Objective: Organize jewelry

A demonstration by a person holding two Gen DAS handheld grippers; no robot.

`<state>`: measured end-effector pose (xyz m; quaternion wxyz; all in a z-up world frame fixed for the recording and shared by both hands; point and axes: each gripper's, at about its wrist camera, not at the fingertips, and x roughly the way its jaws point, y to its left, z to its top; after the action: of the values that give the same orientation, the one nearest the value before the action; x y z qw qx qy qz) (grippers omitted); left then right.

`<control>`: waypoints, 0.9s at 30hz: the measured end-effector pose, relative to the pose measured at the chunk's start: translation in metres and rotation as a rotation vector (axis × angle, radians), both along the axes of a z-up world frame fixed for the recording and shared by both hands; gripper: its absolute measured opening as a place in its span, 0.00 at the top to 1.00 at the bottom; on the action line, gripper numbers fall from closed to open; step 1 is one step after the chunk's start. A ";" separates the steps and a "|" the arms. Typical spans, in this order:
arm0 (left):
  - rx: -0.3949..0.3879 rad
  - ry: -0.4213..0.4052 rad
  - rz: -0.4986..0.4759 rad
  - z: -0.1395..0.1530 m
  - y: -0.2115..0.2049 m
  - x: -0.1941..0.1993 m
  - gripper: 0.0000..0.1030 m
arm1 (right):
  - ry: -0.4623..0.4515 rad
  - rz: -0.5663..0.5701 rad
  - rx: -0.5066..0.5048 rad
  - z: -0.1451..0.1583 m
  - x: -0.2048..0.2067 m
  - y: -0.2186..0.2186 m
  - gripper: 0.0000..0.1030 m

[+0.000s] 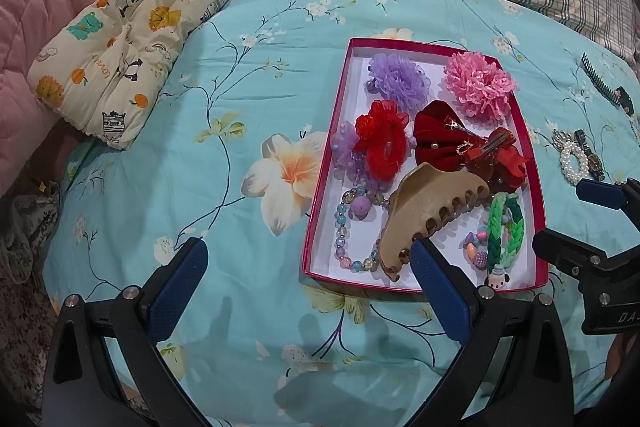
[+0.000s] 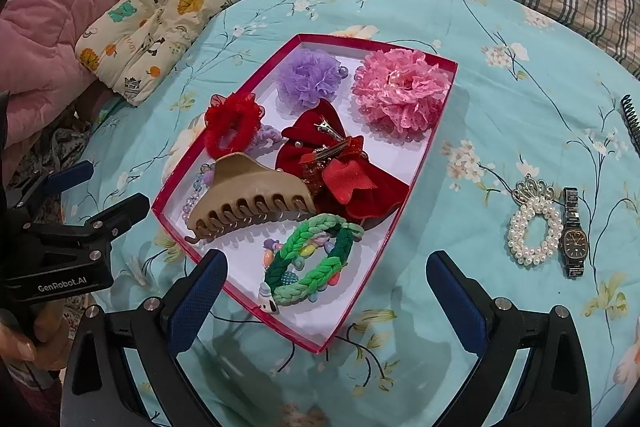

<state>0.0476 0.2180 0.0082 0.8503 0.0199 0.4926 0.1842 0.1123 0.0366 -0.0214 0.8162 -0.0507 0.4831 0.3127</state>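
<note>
A shallow red cardboard box with a white floor lies on a bed spread with a turquoise floral sheet. Inside it, at the far end, sit a fluffy lilac tulle hair flower and, to its right, a pink lace hair flower. In the middle lie a red ruffled scrunchie and dark red velvet bow clips. At the near end a large beige plastic claw clip rests beside a green braided bracelet.

Outside the box, to its right on the sheet, a white pearl scrunchie lies just beside a dark metal wristwatch.

The left tongs hover near the box's near left corner, spread apart and empty. The right tongs hang over the box's near right edge, also apart and holding nothing.
</note>
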 end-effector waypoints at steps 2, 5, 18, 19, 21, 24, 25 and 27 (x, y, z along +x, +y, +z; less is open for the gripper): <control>0.001 -0.001 0.000 0.001 0.000 0.000 0.01 | 0.000 0.000 0.001 0.000 0.000 0.000 0.02; 0.000 -0.002 0.000 0.001 0.000 0.000 0.01 | -0.001 0.000 0.002 0.001 0.000 0.000 0.02; -0.003 -0.014 -0.005 0.005 -0.002 0.000 0.01 | 0.001 0.000 0.004 0.002 0.001 -0.001 0.02; -0.002 -0.014 -0.005 0.005 -0.002 0.000 0.01 | -0.001 0.000 0.003 0.002 0.001 -0.001 0.02; -0.002 -0.015 -0.007 0.005 -0.002 0.000 0.01 | 0.000 0.000 0.002 0.003 0.001 -0.001 0.02; 0.000 -0.014 -0.006 0.005 -0.002 -0.001 0.01 | 0.000 -0.001 0.002 0.003 0.001 -0.001 0.02; -0.004 -0.014 -0.007 0.005 -0.002 0.000 0.01 | 0.000 -0.001 0.003 0.003 0.001 -0.002 0.02; -0.005 -0.014 -0.006 0.005 -0.002 -0.001 0.01 | 0.001 -0.001 0.004 0.003 0.001 -0.002 0.02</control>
<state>0.0470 0.2160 0.0129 0.8544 0.0180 0.4869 0.1806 0.1128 0.0351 -0.0184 0.8164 -0.0486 0.4828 0.3132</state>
